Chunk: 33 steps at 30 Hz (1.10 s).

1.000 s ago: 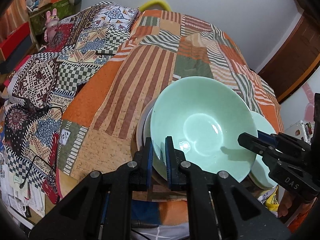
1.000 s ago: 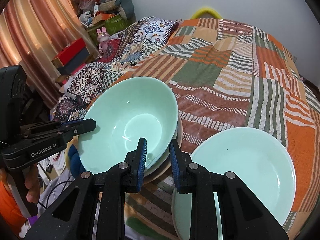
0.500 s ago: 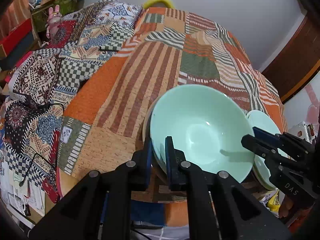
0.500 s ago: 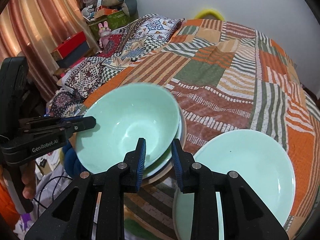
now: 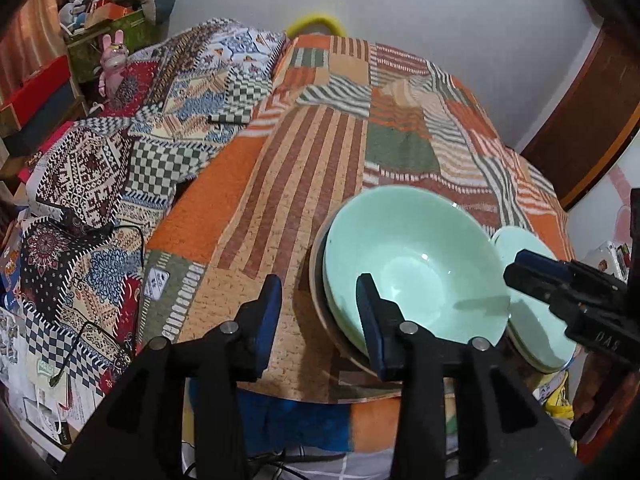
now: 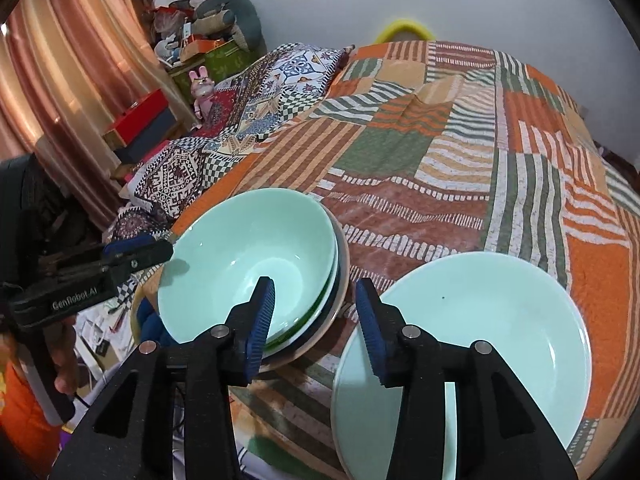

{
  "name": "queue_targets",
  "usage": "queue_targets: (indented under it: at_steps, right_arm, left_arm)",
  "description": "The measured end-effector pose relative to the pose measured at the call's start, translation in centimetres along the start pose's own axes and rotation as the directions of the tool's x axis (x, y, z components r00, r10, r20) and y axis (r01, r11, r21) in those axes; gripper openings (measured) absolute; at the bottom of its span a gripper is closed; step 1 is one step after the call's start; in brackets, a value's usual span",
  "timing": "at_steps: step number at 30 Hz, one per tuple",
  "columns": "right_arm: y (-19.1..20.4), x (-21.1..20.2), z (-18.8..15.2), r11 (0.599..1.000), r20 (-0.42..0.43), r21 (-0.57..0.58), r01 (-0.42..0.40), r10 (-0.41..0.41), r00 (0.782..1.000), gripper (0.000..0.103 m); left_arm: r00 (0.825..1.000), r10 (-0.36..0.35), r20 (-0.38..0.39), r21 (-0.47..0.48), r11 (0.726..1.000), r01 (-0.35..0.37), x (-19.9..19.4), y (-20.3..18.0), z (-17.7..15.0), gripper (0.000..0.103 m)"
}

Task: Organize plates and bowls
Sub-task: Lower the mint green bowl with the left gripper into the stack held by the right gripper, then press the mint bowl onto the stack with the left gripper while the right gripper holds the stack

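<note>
Where the patchwork bedspread (image 6: 460, 168) covers the bed, a second patterned quilt (image 5: 132, 148) lies bunched along its left side, and both dish stacks sit near the bedspread's front edge. On the right, the mint-green plate (image 6: 492, 340) is the widest dish and rests on another plate, whose rim shows beneath it. Just beside it to the left, not touching, the mint-green bowl (image 5: 416, 264) sits nested on top of a stack of bowls (image 6: 336, 280), with a green rim, a dark one and a tan one showing below.

Readable writing: "GenRobot.AI" is printed on the side of the left gripper (image 5: 318, 312) as the right wrist view shows it, and "DAS" appears on the right gripper (image 6: 314, 312) in the left wrist view.

Both tongs stand wide apart and hold nothing. The left gripper's fingers straddle the bowl's near-left rim, one outside over the bedspread, one above the bowl's inside. The right gripper's fingers straddle the bowl's right rim, the other finger sitting over the plate's left edge. Whether any pad touches the bowl cannot be told.
</note>
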State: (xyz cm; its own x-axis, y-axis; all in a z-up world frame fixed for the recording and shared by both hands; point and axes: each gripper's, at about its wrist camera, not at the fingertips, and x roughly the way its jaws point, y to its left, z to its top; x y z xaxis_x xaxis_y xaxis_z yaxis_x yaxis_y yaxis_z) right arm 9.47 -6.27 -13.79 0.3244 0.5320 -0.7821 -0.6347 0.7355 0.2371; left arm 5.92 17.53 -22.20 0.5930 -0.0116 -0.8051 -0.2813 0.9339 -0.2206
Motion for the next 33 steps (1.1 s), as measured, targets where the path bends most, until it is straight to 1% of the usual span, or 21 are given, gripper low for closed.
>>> queue_targets:
  at_steps: [4, 7, 11, 20, 23, 25, 30, 33]
  right_arm:
    - [0.0, 0.8, 0.0, 1.000, -0.023, 0.017, -0.005, 0.005, 1.000, 0.039]
    - [-0.1, 1.5, -0.1, 0.999, -0.042, 0.030, -0.014, 0.016, 0.999, 0.039]
    - [-0.2, 2.3, 0.0, 0.999, -0.063, 0.036, -0.020, 0.022, 0.998, 0.039]
    - [-0.9, 3.8, 0.0, 0.997, -0.099, 0.071, -0.043, 0.050, 0.994, 0.040]
    - [-1.0, 4.0, 0.0, 0.996, -0.105, 0.069, -0.049, 0.056, 0.993, 0.041]
    - [-1.1, 4.2, 0.0, 0.996, -0.110, 0.069, -0.056, 0.064, 0.992, 0.042]
    - [-1.1, 4.0, 0.0, 0.996, -0.106, 0.076, -0.051, 0.059, 0.993, 0.039]
    - [-1.3, 3.8, 0.1, 0.994, -0.103, 0.093, -0.053, 0.062, 0.993, 0.036]
  left_arm:
    - [0.999, -0.028, -0.041, -0.011, 1.000, 0.028, 1.2, 0.3, -0.2, 0.040]
    - [0.998, -0.040, -0.046, -0.022, 0.999, 0.039, 1.8, 0.5, -0.2, 0.043]
    - [0.995, -0.075, -0.067, -0.033, 0.997, 0.073, 2.7, 0.7, -0.2, 0.043]
    - [0.987, -0.124, -0.105, -0.035, 0.992, 0.121, 4.3, 0.6, 0.0, 0.043]
    - [0.983, -0.147, -0.109, -0.053, 0.988, 0.142, 4.7, 0.6, -0.2, 0.042]
    - [0.981, -0.160, -0.107, -0.057, 0.986, 0.155, 4.7, 0.5, -0.3, 0.037]
    - [0.987, -0.126, -0.101, -0.048, 0.991, 0.122, 4.5, 0.0, -0.3, 0.036]
    - [0.987, -0.121, -0.107, -0.045, 0.992, 0.117, 4.2, -0.1, -0.3, 0.036]
